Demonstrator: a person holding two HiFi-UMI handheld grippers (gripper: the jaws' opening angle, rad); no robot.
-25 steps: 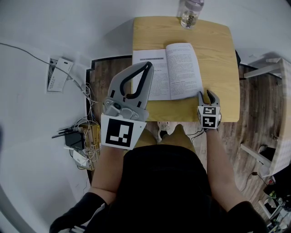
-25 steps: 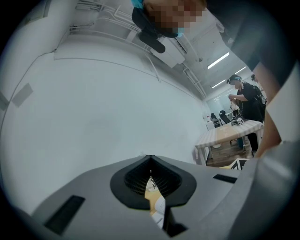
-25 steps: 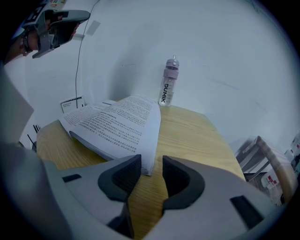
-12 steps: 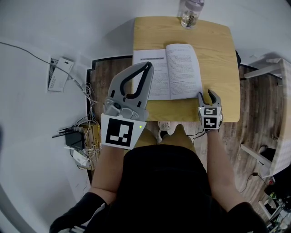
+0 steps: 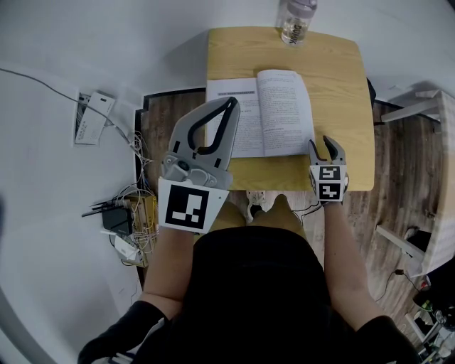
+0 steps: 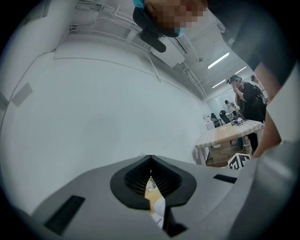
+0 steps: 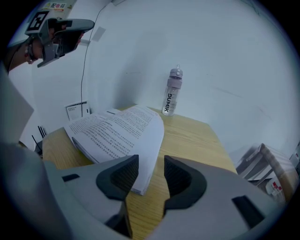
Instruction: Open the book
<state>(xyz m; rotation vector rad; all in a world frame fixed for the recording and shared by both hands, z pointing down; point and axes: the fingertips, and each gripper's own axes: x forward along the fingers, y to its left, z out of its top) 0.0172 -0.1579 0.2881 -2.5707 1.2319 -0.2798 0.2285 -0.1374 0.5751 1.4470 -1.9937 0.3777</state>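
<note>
The book (image 5: pixel 263 114) lies open on the small wooden table (image 5: pixel 341 85), with printed pages facing up. My right gripper (image 5: pixel 320 145) hovers just off the book's near right corner, open. In the right gripper view the page corner (image 7: pixel 140 183) shows in the gap of the right gripper (image 7: pixel 151 161), below the pads and untouched. Off the table's left side my left gripper (image 5: pixel 231 102) is held up high and is shut, holding nothing. In the left gripper view its tips (image 6: pixel 150 157) meet in front of a white wall.
A clear water bottle (image 5: pixel 297 18) stands at the table's far edge, also seen as the bottle (image 7: pixel 173 91) behind the book. Cables and power adapters (image 5: pixel 121 213) lie on the floor at the left. A light wooden table (image 5: pixel 437 142) stands at the right.
The right gripper's jaws have spread wider and it has lifted slightly off the book's near right corner. The left gripper has not moved.
</note>
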